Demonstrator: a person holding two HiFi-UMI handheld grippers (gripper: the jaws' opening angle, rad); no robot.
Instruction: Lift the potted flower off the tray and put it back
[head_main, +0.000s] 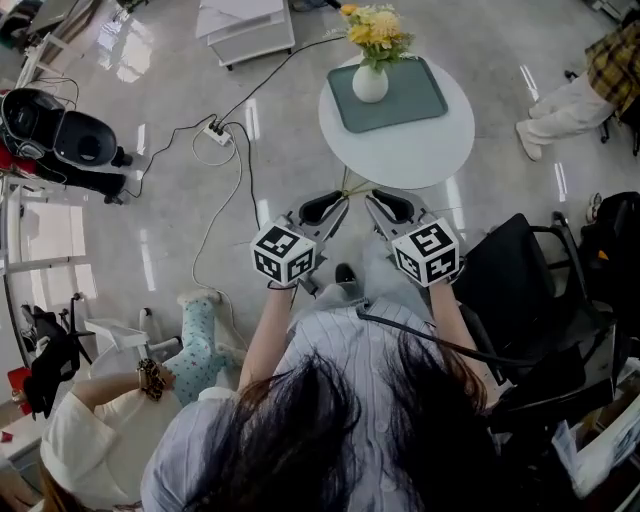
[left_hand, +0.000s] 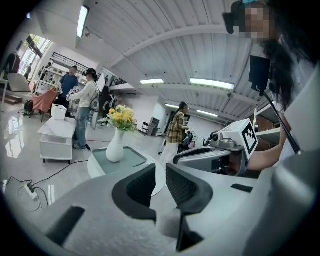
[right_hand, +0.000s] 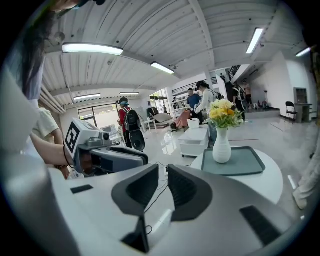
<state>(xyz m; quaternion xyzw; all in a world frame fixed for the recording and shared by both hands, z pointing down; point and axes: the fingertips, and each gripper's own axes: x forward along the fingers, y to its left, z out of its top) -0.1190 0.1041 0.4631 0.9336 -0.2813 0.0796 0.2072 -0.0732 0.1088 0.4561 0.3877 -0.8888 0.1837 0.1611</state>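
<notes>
A white vase with yellow flowers (head_main: 369, 80) stands upright on a grey-green tray (head_main: 415, 98) at the far side of a round white table (head_main: 400, 155). My two grippers are held side by side just short of the table's near edge, tips angled toward each other. The left gripper (head_main: 342, 198) has its jaws nearly together with nothing between them. So does the right gripper (head_main: 370, 198). In the left gripper view the vase (left_hand: 115, 146) and tray (left_hand: 134, 159) lie ahead to the left. The right gripper view shows the vase (right_hand: 221, 147) and tray (right_hand: 246, 162) ahead to the right.
A power strip (head_main: 216, 130) with cables lies on the floor left of the table. A white low cabinet (head_main: 245, 30) stands beyond it. A black chair (head_main: 520, 290) is close on my right. One person sits at the far right (head_main: 585, 85), another at the lower left (head_main: 90, 420).
</notes>
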